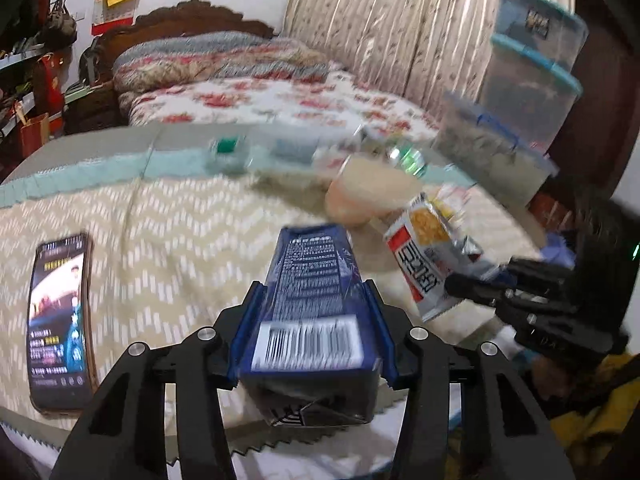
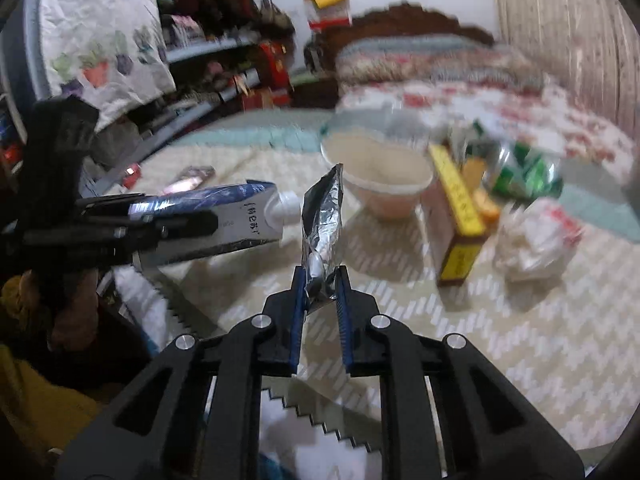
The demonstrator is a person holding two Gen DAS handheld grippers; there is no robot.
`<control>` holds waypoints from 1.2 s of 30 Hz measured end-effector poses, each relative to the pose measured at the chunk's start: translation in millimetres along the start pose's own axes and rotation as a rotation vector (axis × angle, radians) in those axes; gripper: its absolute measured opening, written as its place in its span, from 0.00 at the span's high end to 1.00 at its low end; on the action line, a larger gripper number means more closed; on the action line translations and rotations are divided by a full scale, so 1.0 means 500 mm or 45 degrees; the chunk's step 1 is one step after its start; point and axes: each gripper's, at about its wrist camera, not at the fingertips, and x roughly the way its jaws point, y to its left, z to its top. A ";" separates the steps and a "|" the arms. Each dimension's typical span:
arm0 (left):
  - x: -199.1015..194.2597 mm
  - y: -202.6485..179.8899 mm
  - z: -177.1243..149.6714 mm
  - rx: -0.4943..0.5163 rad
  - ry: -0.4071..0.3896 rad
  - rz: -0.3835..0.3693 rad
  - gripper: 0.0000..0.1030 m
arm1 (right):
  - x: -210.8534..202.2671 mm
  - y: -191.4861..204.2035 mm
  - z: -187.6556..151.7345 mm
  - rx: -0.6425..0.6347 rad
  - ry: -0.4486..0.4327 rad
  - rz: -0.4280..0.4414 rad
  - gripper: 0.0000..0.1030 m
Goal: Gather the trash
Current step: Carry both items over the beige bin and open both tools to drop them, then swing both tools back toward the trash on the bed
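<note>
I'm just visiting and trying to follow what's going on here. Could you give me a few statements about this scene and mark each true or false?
1. The left gripper holds a blue drink carton. True.
2. The right gripper is empty. False: its fingers pinch a foil snack wrapper.
3. A phone lies on the table with its screen lit. True.
4. The pink bowl is upside down. False: it sits upright, open side up.
5. The carton rests on the tablecloth. False: it is held above it.

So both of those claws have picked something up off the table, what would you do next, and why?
Probably carry both pieces away to wherever the trash goes; no bin shows here. The left hand-held gripper is clamped on the blue carton, the right hand-held gripper pinches the foil snack wrapper, and both hang clear of the table.
</note>
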 end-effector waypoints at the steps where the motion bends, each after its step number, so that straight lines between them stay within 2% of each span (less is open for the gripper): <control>1: -0.010 -0.010 0.013 0.005 -0.021 -0.028 0.55 | -0.017 -0.004 -0.001 0.002 -0.031 -0.003 0.83; 4: -0.032 -0.064 0.059 0.060 -0.079 -0.099 0.55 | -0.077 -0.044 -0.007 0.075 -0.144 -0.048 0.83; 8: -0.034 -0.174 0.124 0.185 -0.121 -0.193 0.55 | -0.147 -0.120 -0.023 0.226 -0.276 -0.124 0.83; 11: 0.002 -0.268 0.174 0.279 -0.094 -0.308 0.55 | -0.197 -0.199 -0.044 0.349 -0.354 -0.250 0.83; 14: 0.060 -0.372 0.207 0.382 -0.052 -0.383 0.55 | -0.246 -0.296 -0.078 0.479 -0.383 -0.415 0.83; 17: 0.167 -0.512 0.241 0.506 0.018 -0.474 0.55 | -0.308 -0.405 -0.118 0.619 -0.418 -0.565 0.83; 21: 0.308 -0.667 0.269 0.572 0.140 -0.585 0.55 | -0.373 -0.558 -0.170 0.790 -0.394 -0.736 0.83; 24: 0.430 -0.788 0.283 0.614 0.227 -0.611 0.55 | -0.395 -0.659 -0.200 0.885 -0.363 -0.790 0.83; 29: 0.597 -0.903 0.296 0.580 0.347 -0.610 0.54 | -0.397 -0.767 -0.230 0.961 -0.303 -0.817 0.80; 30: 0.633 -0.923 0.292 0.572 0.385 -0.587 0.53 | -0.391 -0.786 -0.235 0.992 -0.279 -0.805 0.72; 31: 0.661 -0.933 0.287 0.567 0.428 -0.558 0.46 | -0.390 -0.797 -0.242 1.022 -0.275 -0.791 0.64; 32: 0.679 -0.939 0.284 0.559 0.453 -0.532 0.46 | -0.394 -0.808 -0.249 1.065 -0.292 -0.770 0.41; 33: 0.691 -0.937 0.282 0.537 0.464 -0.517 0.46 | -0.403 -0.813 -0.253 1.092 -0.338 -0.763 0.27; 34: 0.690 -0.933 0.282 0.522 0.463 -0.519 0.46 | -0.414 -0.809 -0.257 1.095 -0.387 -0.779 0.27; 36: 0.669 -0.910 0.288 0.490 0.443 -0.533 0.46 | -0.426 -0.806 -0.259 1.071 -0.410 -0.811 0.28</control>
